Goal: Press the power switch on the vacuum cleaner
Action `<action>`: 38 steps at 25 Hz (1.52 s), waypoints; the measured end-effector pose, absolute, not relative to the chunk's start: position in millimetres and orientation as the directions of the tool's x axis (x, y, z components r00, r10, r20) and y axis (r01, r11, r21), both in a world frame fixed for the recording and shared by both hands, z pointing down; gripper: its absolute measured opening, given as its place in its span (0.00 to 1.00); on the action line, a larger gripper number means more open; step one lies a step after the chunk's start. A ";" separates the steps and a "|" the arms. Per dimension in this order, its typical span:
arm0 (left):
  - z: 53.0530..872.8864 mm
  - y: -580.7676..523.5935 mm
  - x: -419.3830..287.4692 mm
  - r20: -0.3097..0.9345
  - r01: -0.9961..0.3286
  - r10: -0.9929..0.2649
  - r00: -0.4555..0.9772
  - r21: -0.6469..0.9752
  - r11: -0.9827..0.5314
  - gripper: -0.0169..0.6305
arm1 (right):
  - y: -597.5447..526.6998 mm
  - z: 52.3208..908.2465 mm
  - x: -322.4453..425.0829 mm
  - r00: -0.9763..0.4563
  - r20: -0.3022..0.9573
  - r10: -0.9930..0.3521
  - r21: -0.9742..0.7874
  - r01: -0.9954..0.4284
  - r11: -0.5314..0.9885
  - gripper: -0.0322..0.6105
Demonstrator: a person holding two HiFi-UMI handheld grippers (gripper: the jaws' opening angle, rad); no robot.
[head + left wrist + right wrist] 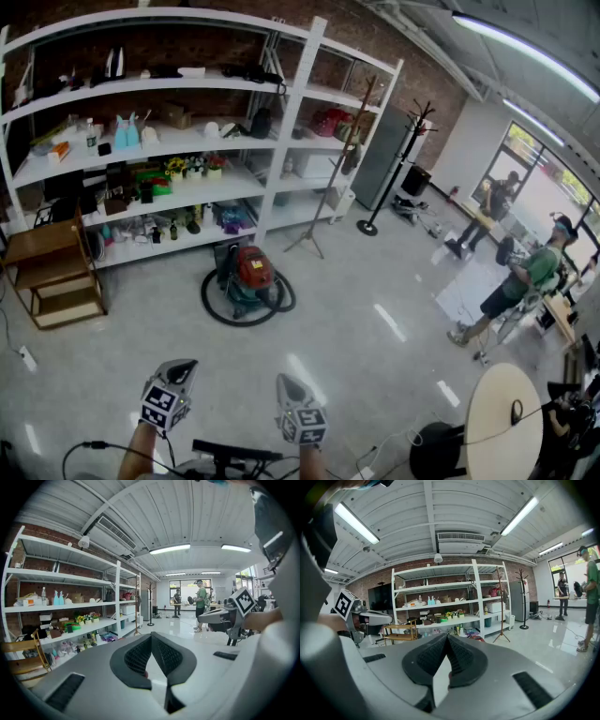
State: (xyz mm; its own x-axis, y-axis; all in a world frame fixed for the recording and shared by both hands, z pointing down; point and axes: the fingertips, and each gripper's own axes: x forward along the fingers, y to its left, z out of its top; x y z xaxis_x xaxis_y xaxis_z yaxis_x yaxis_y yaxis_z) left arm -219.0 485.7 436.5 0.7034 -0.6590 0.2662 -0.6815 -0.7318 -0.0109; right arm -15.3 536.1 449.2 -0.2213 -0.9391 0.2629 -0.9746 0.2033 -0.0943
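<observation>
The left hand-held gripper (183, 367) and right hand-held gripper (286, 382), both pressed together empty, are hovering well short of the vacuum cleaner (248, 277) ahead on the floor (375, 272), likely heavy and rigid, taking a firm top poke

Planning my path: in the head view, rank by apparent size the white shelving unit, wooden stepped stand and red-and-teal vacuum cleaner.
1. White shelving unit: largest.
2. Wooden stepped stand.
3. Red-and-teal vacuum cleaner, though with its coiled black hose it nearly matches the stand.
</observation>
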 end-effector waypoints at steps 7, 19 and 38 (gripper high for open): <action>440.5 485.2 -216.9 0.281 -0.674 -0.650 0.706 -0.013 -0.739 0.02 | 535.5 451.8 -15.5 -0.227 0.253 -0.940 -0.120 -0.972 0.203 0.07; 443.9 484.8 -207.6 0.285 -0.688 -0.661 0.694 -0.007 -0.726 0.02 | 534.7 457.1 -4.6 -0.239 0.263 -0.935 -0.130 -0.969 0.211 0.07; 458.1 488.6 -164.7 0.299 -0.698 -0.671 0.678 -0.025 -0.716 0.02 | 542.1 475.2 35.7 -0.268 0.255 -0.929 -0.163 -0.959 0.232 0.07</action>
State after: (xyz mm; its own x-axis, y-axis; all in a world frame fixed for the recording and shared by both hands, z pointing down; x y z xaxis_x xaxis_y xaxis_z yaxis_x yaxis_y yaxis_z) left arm -164.7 488.6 458.1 0.6780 -0.6713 0.2994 -0.6978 -0.7158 -0.0246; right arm 35.7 542.1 475.2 -0.2681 -0.9291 0.2548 -0.9589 0.2319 -0.1633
